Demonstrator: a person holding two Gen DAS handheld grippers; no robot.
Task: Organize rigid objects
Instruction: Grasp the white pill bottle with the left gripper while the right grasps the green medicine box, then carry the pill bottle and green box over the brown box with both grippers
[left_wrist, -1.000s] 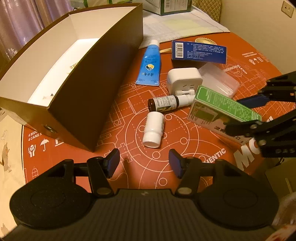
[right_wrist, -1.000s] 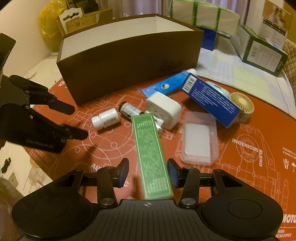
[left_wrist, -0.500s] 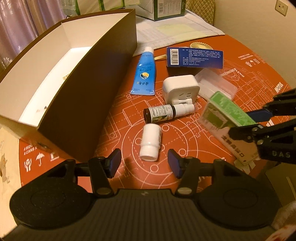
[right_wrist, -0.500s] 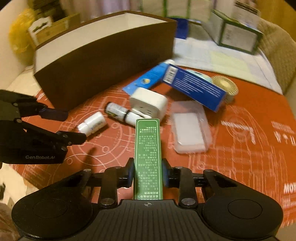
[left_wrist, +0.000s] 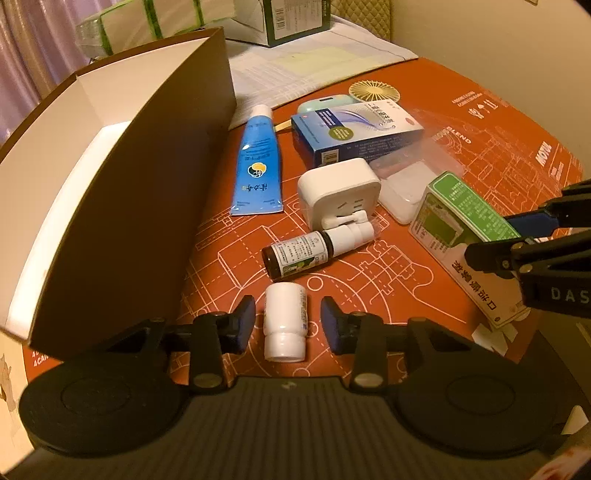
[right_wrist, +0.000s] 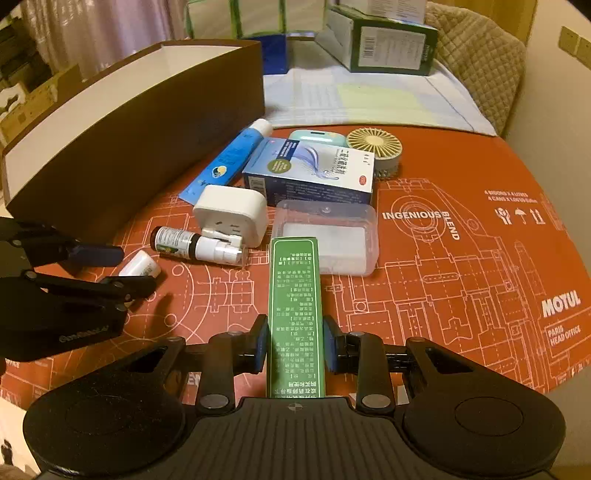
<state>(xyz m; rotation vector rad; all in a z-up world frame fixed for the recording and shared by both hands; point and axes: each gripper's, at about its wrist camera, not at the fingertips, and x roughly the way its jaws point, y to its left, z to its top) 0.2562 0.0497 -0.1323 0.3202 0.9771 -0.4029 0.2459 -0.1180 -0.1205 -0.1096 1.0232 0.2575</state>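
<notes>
A small white pill bottle (left_wrist: 284, 321) lies on the orange mat between the fingers of my left gripper (left_wrist: 288, 325). Its jaws are closing, and a thin gap still shows on each side of the bottle. My right gripper (right_wrist: 295, 347) is shut on a long green medicine box (right_wrist: 295, 306), held on edge and pointing forward. The left wrist view shows that box (left_wrist: 461, 206) at the right, clamped by the right gripper (left_wrist: 517, 240). The open brown storage box (left_wrist: 129, 184) stands at the left.
On the mat lie a brown spray bottle (left_wrist: 306, 251), a white plug adapter (left_wrist: 340, 188), a blue tube (left_wrist: 258, 166), a blue carton (left_wrist: 354, 133), a clear plastic case (right_wrist: 332, 229) and a small round fan (right_wrist: 375, 147). Cartons and papers (right_wrist: 369, 96) sit behind.
My left gripper has slid forward over the white bottle and its jaws have narrowed around it. My right gripper has shut on the green box and rolled it onto its edge.
</notes>
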